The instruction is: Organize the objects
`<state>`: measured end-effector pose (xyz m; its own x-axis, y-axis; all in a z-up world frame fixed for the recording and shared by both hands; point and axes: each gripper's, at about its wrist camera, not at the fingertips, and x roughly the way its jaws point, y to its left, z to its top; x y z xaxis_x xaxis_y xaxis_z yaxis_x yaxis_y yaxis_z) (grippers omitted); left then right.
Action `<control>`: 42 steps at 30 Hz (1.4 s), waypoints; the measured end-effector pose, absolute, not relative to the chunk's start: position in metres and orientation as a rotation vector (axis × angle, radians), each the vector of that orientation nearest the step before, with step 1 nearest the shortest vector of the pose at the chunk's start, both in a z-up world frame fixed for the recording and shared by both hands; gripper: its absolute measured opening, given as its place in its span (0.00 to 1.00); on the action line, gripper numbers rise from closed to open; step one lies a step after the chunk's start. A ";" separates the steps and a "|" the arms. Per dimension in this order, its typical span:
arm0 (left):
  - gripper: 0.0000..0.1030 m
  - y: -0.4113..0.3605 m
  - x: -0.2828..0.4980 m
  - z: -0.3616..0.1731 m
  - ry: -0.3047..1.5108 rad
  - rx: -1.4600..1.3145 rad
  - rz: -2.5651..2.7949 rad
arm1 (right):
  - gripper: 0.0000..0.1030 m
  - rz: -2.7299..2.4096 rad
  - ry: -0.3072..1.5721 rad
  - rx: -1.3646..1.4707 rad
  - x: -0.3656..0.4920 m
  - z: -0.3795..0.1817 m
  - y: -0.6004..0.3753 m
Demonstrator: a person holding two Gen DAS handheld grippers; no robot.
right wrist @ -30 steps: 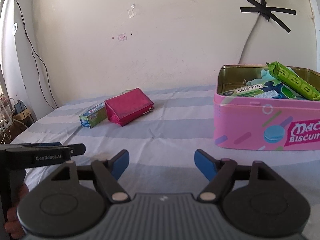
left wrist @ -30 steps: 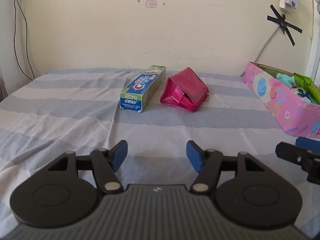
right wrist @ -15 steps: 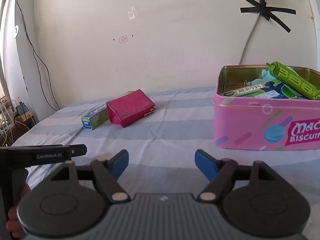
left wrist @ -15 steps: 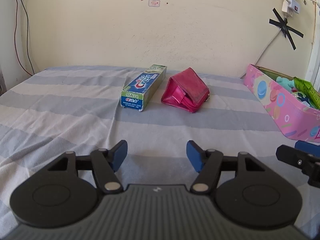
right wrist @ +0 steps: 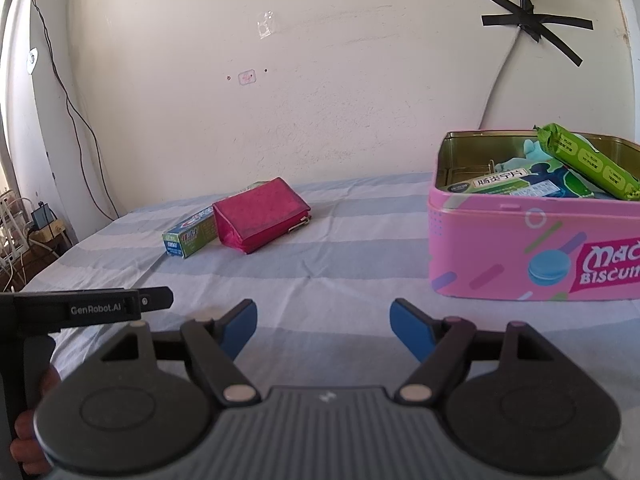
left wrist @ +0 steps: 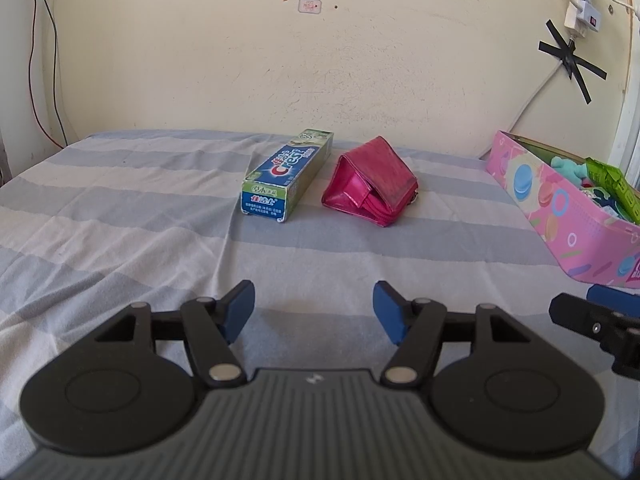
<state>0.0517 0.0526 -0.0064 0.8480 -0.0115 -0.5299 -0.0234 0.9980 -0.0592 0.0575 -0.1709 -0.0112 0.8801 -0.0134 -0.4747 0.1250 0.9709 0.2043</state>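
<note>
Two labels read: Crest toothpaste box (left wrist: pixel 286 176), "Biscuit" tin (right wrist: pixel 532 256).

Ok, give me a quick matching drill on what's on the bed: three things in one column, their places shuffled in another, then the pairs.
Things:
1. toothpaste box
2. pink wallet
3. green snack packet

Places:
A. sticking out of the open pink biscuit tin
B. on the striped sheet, between the box and the tin
C. on the sheet, left of the wallet in both views

Pairs: 1-C, 2-B, 3-A
</note>
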 end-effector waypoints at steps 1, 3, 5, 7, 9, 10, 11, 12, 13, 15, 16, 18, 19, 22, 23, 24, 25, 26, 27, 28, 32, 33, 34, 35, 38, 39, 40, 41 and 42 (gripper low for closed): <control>0.66 0.053 0.051 -0.006 0.559 -0.065 0.005 | 0.74 -0.073 0.491 0.233 0.058 -0.011 -0.171; 0.66 0.053 0.052 -0.006 0.559 -0.068 0.004 | 0.74 -0.072 0.491 0.232 0.058 -0.011 -0.171; 0.66 0.053 0.052 -0.006 0.558 -0.069 0.004 | 0.74 -0.072 0.496 0.229 0.058 -0.012 -0.170; 0.66 0.053 0.051 -0.006 0.558 -0.071 0.004 | 0.74 -0.069 0.512 0.221 0.061 -0.012 -0.169; 0.66 0.054 0.051 -0.006 0.556 -0.077 0.007 | 0.74 -0.056 0.527 0.211 0.065 -0.012 -0.167; 0.66 0.055 0.051 -0.005 0.554 -0.082 0.008 | 0.74 -0.047 0.530 0.209 0.067 -0.012 -0.166; 0.66 0.056 0.050 -0.005 0.550 -0.088 0.011 | 0.74 -0.039 0.534 0.205 0.071 -0.012 -0.165; 0.66 0.058 0.050 -0.005 0.546 -0.096 0.015 | 0.74 -0.029 0.539 0.199 0.076 -0.011 -0.163; 0.66 0.059 0.050 -0.005 0.542 -0.105 0.019 | 0.74 -0.020 0.541 0.192 0.081 -0.010 -0.161; 0.66 0.063 0.049 -0.004 0.536 -0.129 0.023 | 0.74 0.002 0.541 0.170 0.095 -0.006 -0.155; 0.66 0.065 0.049 -0.004 0.536 -0.140 0.020 | 0.75 0.017 0.538 0.155 0.102 -0.004 -0.151; 0.66 0.069 0.051 -0.004 0.542 -0.165 0.011 | 0.78 0.048 0.523 0.112 0.120 0.001 -0.143; 0.66 0.071 0.052 -0.005 0.546 -0.174 0.005 | 0.82 0.056 0.513 0.092 0.128 0.003 -0.139; 0.66 0.073 0.053 -0.005 0.546 -0.191 -0.008 | 0.85 0.057 0.500 0.070 0.161 0.007 -0.135; 0.66 0.072 0.054 -0.005 0.543 -0.193 -0.012 | 0.86 0.060 0.508 0.087 0.172 0.007 -0.136; 0.66 0.072 0.054 -0.005 0.540 -0.192 -0.015 | 0.90 0.079 0.522 0.121 0.188 0.008 -0.138; 0.66 0.071 0.053 -0.005 0.537 -0.189 -0.017 | 0.95 0.106 0.535 0.156 0.201 0.008 -0.142; 0.66 0.070 0.053 -0.005 0.533 -0.185 -0.019 | 0.96 0.130 0.548 0.200 0.216 0.007 -0.146; 0.66 0.070 0.052 -0.005 0.529 -0.183 -0.022 | 0.96 0.120 0.556 0.234 0.229 0.007 -0.150; 0.66 0.070 0.052 -0.005 0.524 -0.181 -0.025 | 0.96 0.097 0.557 0.260 0.240 0.008 -0.154; 0.66 0.070 0.051 -0.004 0.516 -0.192 -0.038 | 0.95 0.076 0.572 0.423 0.286 0.008 -0.176; 0.66 0.071 0.051 -0.004 0.516 -0.199 -0.041 | 0.94 0.085 0.595 0.478 0.297 0.005 -0.181; 0.66 0.072 0.051 -0.004 0.517 -0.207 -0.044 | 0.93 0.096 0.618 0.517 0.306 0.002 -0.185; 0.66 0.074 0.051 -0.004 0.518 -0.215 -0.047 | 0.92 0.105 0.646 0.543 0.315 -0.001 -0.188; 0.66 0.077 0.052 -0.005 0.522 -0.238 -0.054 | 0.80 0.117 0.736 0.511 0.332 -0.008 -0.186; 0.66 0.078 0.052 -0.005 0.523 -0.245 -0.056 | 0.71 0.120 0.776 0.480 0.333 -0.010 -0.182; 0.66 0.079 0.052 -0.005 0.524 -0.251 -0.057 | 0.67 0.123 0.791 0.447 0.334 -0.011 -0.179; 0.66 0.079 0.053 -0.005 0.527 -0.258 -0.058 | 0.67 0.140 0.787 0.431 0.330 -0.010 -0.177; 0.66 0.080 0.053 -0.005 0.529 -0.264 -0.058 | 0.65 0.158 0.794 0.419 0.326 -0.009 -0.173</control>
<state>0.0533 0.0803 -0.0049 0.8623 -0.1227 -0.4913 -0.0132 0.9644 -0.2641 0.3256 -0.1734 -0.0090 0.6945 0.2923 -0.6574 0.0182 0.9063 0.4222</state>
